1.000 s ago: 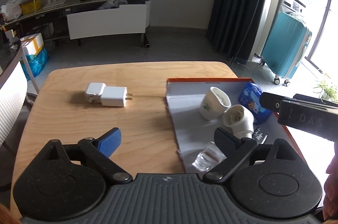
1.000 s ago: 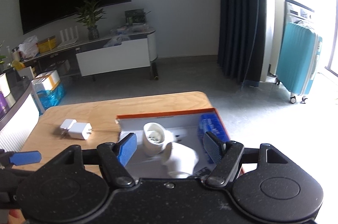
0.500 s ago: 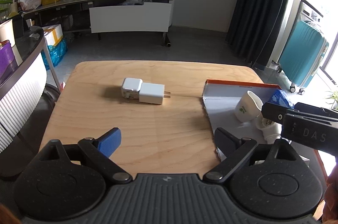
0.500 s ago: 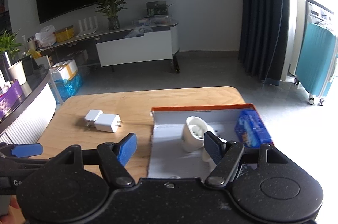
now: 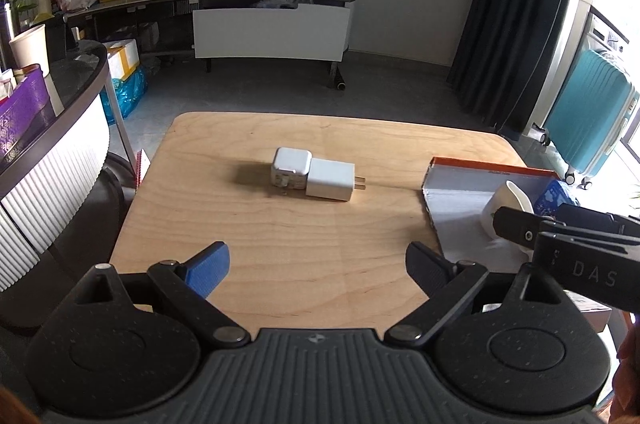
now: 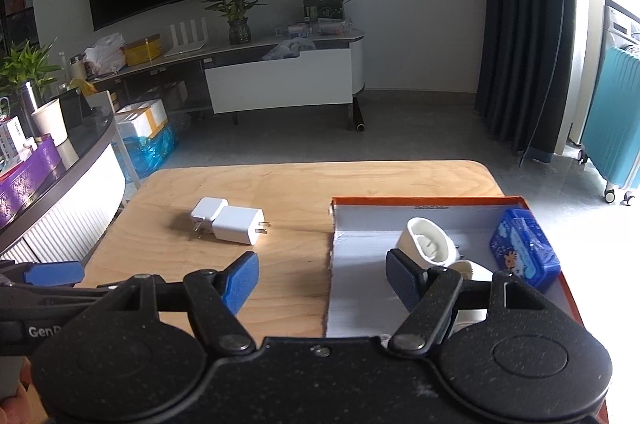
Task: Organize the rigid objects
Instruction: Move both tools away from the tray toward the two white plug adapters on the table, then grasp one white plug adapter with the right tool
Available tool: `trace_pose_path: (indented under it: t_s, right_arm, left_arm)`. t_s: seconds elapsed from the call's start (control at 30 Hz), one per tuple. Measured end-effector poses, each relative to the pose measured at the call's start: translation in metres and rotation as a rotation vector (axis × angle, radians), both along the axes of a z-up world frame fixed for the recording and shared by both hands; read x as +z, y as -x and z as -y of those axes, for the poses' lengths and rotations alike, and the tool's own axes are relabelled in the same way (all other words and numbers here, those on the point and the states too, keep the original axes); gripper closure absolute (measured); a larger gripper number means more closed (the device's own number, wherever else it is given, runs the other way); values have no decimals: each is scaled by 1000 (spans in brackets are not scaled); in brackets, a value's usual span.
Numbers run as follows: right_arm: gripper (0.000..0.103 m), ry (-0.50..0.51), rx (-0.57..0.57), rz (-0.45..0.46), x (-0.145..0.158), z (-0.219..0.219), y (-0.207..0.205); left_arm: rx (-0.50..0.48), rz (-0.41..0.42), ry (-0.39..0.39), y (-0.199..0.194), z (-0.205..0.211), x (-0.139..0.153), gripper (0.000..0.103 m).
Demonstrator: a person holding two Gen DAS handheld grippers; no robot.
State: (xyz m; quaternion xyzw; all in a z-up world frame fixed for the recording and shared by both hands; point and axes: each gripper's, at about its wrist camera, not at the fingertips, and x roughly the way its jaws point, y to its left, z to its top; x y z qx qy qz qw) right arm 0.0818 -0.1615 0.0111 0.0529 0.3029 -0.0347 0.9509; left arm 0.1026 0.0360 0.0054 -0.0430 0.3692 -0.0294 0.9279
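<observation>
Two white chargers (image 5: 313, 174) lie touching side by side near the middle of the wooden table (image 5: 248, 224), the squarer one to the left, the other's prongs pointing right toward the box. The left gripper (image 5: 316, 264) hovers over the near edge, fingers spread wide and holding nothing, with the chargers ahead of its gap and well apart from it. The right gripper (image 6: 320, 278) is likewise spread and empty above the orange-rimmed box (image 6: 424, 200), where a white cup (image 6: 430, 244) and a blue tin (image 6: 524, 244) sit; the chargers lie off to its left.
</observation>
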Motion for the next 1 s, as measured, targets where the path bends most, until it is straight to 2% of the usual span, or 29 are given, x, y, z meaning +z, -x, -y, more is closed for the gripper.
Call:
trace_pose_path:
  t_s: [0.63, 1.0]
  right_arm:
    - [19, 8, 61, -47, -16, -23, -31]
    - [19, 3, 130, -62, -30, -38, -69]
  left_arm:
    - [36, -36, -9, -21, -25, -15, 6]
    - [72, -46, -13, -40, -47, -22, 6]
